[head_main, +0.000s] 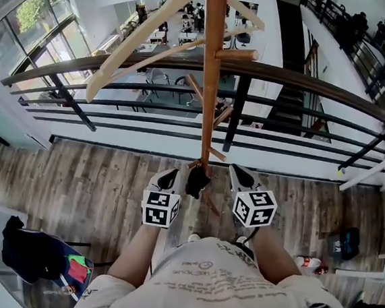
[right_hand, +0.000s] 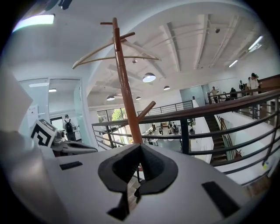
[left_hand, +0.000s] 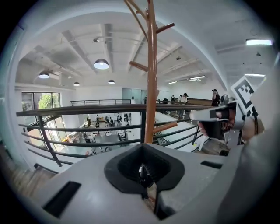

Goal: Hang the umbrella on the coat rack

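The wooden coat rack (head_main: 211,64) rises straight ahead of me, its pole also showing in the left gripper view (left_hand: 151,78) and the right gripper view (right_hand: 124,87). A small dark bundle (head_main: 196,181), apparently the folded umbrella, sits low against the pole, and I cannot tell what it hangs from. My left gripper (head_main: 169,176) (left_hand: 142,169) is just left of it, shut, with nothing clearly between its pads. My right gripper (head_main: 238,172) (right_hand: 135,186) is just to the right, its jaws together and empty. Neither touches the bundle.
A wooden clothes hanger (head_main: 142,40) hangs high on the rack. Behind the pole a dark metal railing (head_main: 308,80) guards a drop to the floor below. A blue bag (head_main: 47,258) lies at the left, and a black bag (head_main: 344,244) and a bottle (head_main: 309,263) at the right.
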